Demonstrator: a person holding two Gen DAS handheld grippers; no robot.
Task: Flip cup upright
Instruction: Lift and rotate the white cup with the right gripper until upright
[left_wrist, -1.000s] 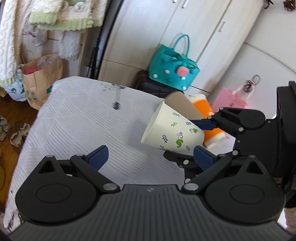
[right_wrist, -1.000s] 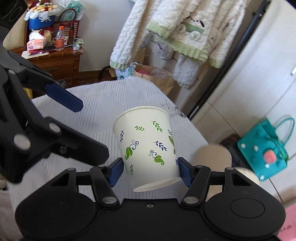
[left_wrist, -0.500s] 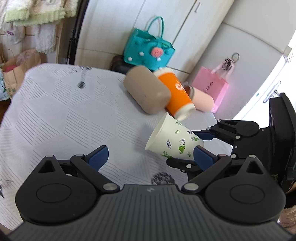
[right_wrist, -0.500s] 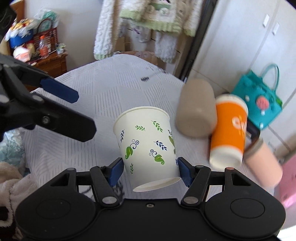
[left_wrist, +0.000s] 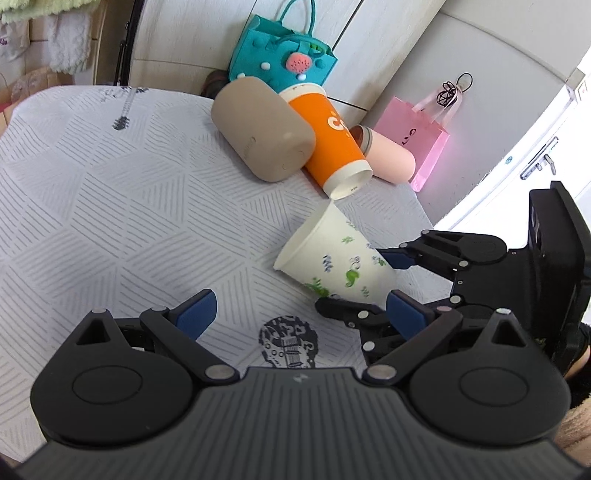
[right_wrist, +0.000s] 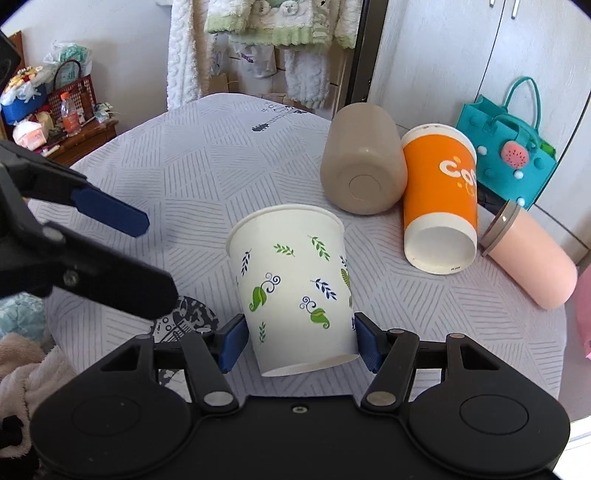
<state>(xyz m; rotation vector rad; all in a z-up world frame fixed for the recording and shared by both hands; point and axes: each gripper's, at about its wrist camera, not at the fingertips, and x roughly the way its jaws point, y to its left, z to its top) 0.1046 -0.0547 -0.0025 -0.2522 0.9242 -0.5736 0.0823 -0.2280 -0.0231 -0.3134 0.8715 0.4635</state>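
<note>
A white paper cup with green and blue leaf prints (right_wrist: 295, 291) is held near its base between the blue pads of my right gripper (right_wrist: 298, 341), tilted, mouth pointing away from the camera over the tablecloth. In the left wrist view the same cup (left_wrist: 334, 258) lies tilted with its mouth to the left, and the right gripper (left_wrist: 397, 280) is shut on its base. My left gripper (left_wrist: 301, 314) is open and empty, just left of the cup; it also shows in the right wrist view (right_wrist: 110, 218).
A beige tumbler (right_wrist: 364, 177), an orange paper cup (right_wrist: 439, 199) and a pink lidded tumbler (right_wrist: 532, 258) lie on their sides on the white patterned tablecloth (right_wrist: 199, 173) beyond the cup. A teal bag (right_wrist: 509, 155) and pink bag (left_wrist: 417, 140) stand past the table edge.
The right gripper has carried the cup lower toward the tablecloth, nearer the lying cups. The left gripper stays open beside it.
</note>
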